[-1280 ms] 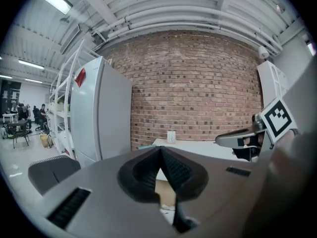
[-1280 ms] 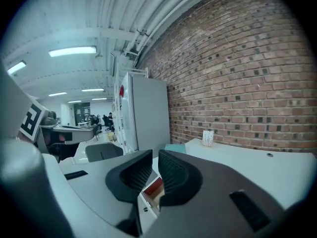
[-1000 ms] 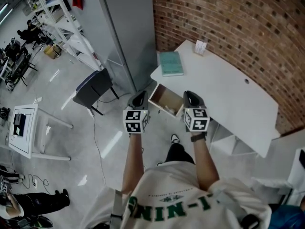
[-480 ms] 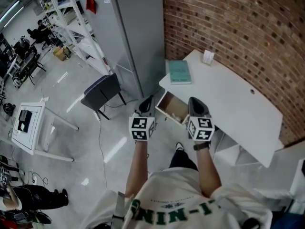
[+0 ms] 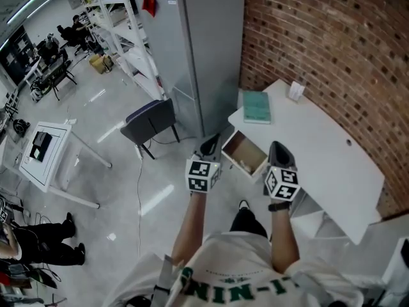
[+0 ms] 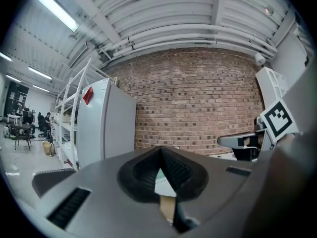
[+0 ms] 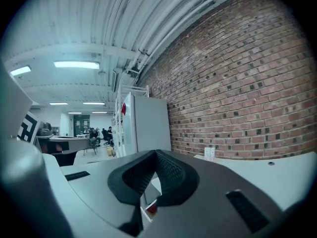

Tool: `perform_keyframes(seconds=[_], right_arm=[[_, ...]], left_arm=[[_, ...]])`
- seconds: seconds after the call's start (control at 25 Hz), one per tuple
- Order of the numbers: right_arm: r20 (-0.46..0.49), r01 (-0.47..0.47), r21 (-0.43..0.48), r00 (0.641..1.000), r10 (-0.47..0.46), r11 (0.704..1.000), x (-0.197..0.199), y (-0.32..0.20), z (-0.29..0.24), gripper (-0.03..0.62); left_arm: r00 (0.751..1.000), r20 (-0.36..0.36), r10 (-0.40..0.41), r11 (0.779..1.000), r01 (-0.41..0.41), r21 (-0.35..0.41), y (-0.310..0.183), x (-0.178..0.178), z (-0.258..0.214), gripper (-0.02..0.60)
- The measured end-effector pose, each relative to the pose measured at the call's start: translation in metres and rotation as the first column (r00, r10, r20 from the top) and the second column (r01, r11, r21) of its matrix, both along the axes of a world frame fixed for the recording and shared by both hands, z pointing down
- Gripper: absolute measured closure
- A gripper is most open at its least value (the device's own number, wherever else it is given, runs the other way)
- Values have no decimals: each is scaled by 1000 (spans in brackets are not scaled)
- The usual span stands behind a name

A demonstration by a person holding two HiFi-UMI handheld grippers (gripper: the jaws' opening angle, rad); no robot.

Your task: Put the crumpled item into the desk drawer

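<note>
The white desk (image 5: pixel 319 152) stands against the brick wall with its drawer (image 5: pixel 245 153) pulled open towards me. A pale lump lies at the drawer's near end, too small to identify. My left gripper (image 5: pixel 209 146) hovers just left of the drawer, and in the left gripper view its pads (image 6: pixel 171 170) meet with nothing between them. My right gripper (image 5: pixel 280 152) hangs just right of the drawer over the desk's front edge. Its pads (image 7: pixel 166 170) are also shut and hold nothing.
A teal book (image 5: pixel 257 106) and a small white holder (image 5: pixel 294 91) lie on the desk's far end. A tall grey cabinet (image 5: pixel 204 50) stands left of the desk, with a dark chair (image 5: pixel 150 121) before it. A white side table (image 5: pixel 45 155) and a person (image 5: pixel 38 245) are far left.
The head view has drifted, so the desk, the drawer and both grippers now sit farther right and lower in the picture. Both grippers keep their places on either side of the drawer.
</note>
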State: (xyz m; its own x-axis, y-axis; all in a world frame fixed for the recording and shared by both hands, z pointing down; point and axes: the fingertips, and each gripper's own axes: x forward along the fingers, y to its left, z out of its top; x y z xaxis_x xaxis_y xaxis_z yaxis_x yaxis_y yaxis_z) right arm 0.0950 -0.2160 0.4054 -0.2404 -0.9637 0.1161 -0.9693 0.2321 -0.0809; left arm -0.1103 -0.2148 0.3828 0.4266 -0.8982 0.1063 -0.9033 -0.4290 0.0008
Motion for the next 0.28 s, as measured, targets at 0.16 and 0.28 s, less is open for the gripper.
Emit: perform_keyframes(seconds=[0.16,0.28], right_arm=[[-3,12,-11,1000,-12,1000,-4,-5,4,591],[-8,18,-11,1000,-18,1000,-3,-14,5,591]], left_arm=[[1000,-1,-14,1000,14,-10,-3,-5,6,584],[1000,-4,-30,1000,30,-9,-10,-7,9,584]])
